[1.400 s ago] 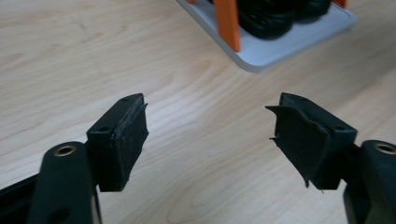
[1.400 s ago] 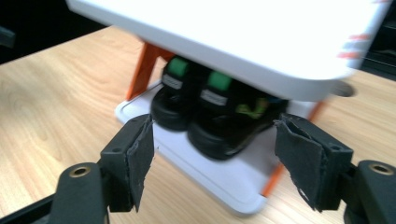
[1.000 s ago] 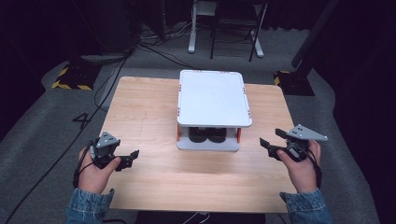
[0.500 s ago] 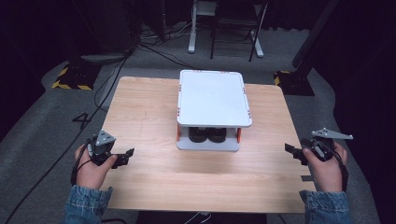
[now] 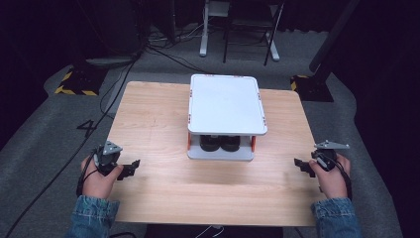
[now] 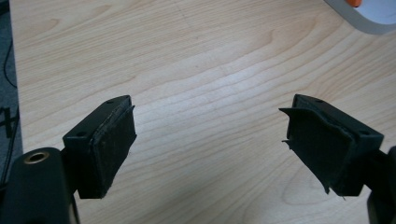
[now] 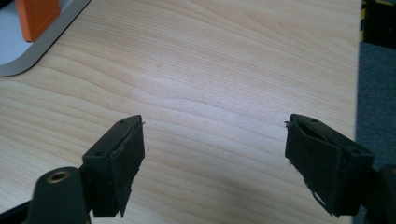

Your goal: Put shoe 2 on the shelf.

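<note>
Far left, high view: left gripper (image 5: 130,168) in the person's left hand (image 5: 101,179), over the near-left part of the wooden table (image 5: 158,124), aimed inward toward the middle. Denim cuff (image 5: 93,214) at the bottom edge. Black cable trails from the hand onto the grey floor (image 5: 44,148).

Left gripper view: jaws stand wide apart, nothing between them, bare wood grain beneath. Pad faces (image 6: 112,144) look scuffed, a detail the high view is too small to give. A white rounded corner with a bit of orange sits at top right.

Centre, high view: white two-tier tray unit (image 5: 225,104), flat top, orange clips on its sides. Two dark round things (image 5: 220,144) sit on the lower shelf under the top; what they are cannot be told. Neither gripper view looks into that shelf.

Right, high view: right gripper (image 5: 300,164) in the right hand (image 5: 332,176) at the table's near-right edge, pointing inward, well apart from the unit. Grey three-cornered plate on top.

Right gripper view: jaws parted wide and have just been opening, nothing between them. The unit's base corner with an orange block (image 7: 37,18) appears top left; the table edge and dark floor at far right.
</note>
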`<state>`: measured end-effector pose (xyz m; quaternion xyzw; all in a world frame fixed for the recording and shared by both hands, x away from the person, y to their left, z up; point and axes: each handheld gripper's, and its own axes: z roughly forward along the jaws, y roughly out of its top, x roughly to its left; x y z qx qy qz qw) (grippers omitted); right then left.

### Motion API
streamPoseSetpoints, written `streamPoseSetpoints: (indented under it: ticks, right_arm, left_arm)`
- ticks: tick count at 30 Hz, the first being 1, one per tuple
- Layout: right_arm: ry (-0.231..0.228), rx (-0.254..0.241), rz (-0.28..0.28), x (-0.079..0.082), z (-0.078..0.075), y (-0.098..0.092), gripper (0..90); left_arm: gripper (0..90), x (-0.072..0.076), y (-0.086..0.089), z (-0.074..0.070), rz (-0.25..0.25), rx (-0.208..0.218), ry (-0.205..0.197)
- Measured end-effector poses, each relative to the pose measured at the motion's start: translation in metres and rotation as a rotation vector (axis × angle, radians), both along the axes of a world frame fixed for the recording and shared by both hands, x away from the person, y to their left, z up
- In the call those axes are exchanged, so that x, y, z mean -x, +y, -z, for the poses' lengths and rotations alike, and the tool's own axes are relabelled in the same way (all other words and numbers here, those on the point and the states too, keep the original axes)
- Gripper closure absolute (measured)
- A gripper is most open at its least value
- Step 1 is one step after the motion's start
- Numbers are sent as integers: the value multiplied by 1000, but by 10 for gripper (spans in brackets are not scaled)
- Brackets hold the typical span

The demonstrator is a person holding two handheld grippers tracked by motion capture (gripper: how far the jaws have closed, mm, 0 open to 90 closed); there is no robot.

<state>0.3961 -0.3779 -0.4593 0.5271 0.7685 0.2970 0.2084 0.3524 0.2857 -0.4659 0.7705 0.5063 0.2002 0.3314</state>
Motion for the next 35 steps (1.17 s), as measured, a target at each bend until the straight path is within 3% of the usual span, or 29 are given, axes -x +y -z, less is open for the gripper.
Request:
streamPoseSetpoints:
  ticks: [3, 7, 10, 12, 16, 20, 24, 29, 35]
  right_arm:
    - [-24, -43, -7, -3, 10, 0, 202]
    - [-75, -8, 10, -7, 18, 3, 195]
    - [-83, -37, -1, -10, 24, 7, 164]
    - [-78, -53, -18, -12, 27, 10, 164]
    - [-103, -36, -33, -14, 31, 12, 164]
    - [-92, -47, 22, -19, 39, 11, 172]
    - [-83, -34, 25, -24, 45, 8, 154]
    - [-79, -28, 30, -25, 45, 8, 139]
    - [-83, -24, 82, -20, 45, 11, 134]
  left_arm:
    - [161, -2, 2, 5, 3, -4, 4]
    - [171, -5, 1, 12, 14, -7, 16]
    - [171, -6, 0, 15, 20, -19, 1]
    - [179, -7, 0, 18, 17, -35, -42]
    - [185, -9, -2, 21, 10, -58, -61]
    - [179, -10, -3, 22, 5, -49, -36]
    - [171, -14, -3, 26, -12, -51, 11]
    - [171, -16, -4, 28, -9, -44, 14]
    - [173, -19, -3, 28, -17, -9, 18]
